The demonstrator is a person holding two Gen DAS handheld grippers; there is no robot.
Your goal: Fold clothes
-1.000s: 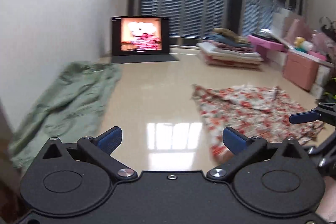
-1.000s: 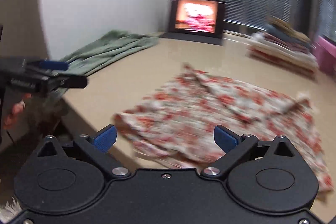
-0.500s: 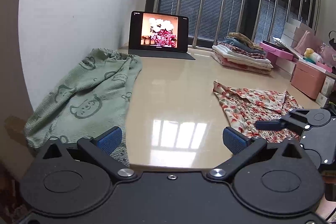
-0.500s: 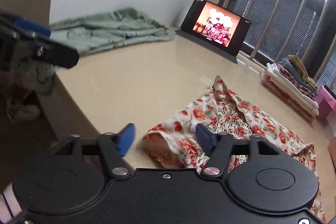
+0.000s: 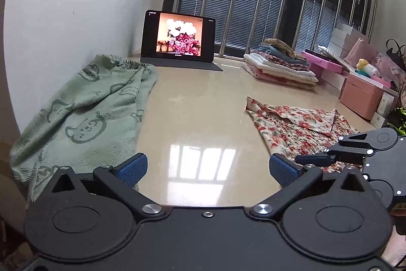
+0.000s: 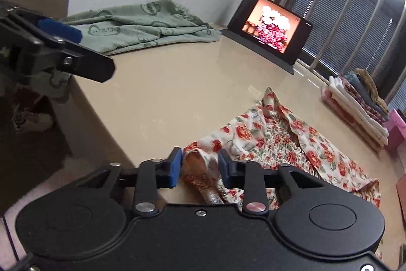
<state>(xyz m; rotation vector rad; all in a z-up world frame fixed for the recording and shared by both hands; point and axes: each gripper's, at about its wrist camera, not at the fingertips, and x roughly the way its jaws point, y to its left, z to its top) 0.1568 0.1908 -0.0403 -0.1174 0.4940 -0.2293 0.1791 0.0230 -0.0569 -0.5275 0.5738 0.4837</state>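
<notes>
A floral garment (image 5: 291,123) (image 6: 279,141) lies crumpled on the right part of the beige table (image 5: 198,106). My right gripper (image 6: 200,166) is at its near corner. Its jaws are closing, and a bunched fold of the fabric fills the gap and touches both blue pads. In the left wrist view, the right gripper (image 5: 304,158) reaches in from the right at the garment's near edge. My left gripper (image 5: 208,166) hangs open over the table's near edge with nothing between its fingers. It also shows in the right wrist view as the left gripper (image 6: 94,52), off to the left of the garment.
A green bear-print cloth (image 5: 88,113) (image 6: 142,29) drapes over the table's left side and edge. A lit tablet (image 5: 180,38) stands at the back. A stack of folded clothes (image 5: 279,62) (image 6: 360,98) sits at the back right. Pink boxes (image 5: 365,93) stand to the right.
My right gripper moved in to the floral garment's near corner, rolled, and its jaws narrowed from wide open around a fold. The left gripper shifted a little and stayed open.
</notes>
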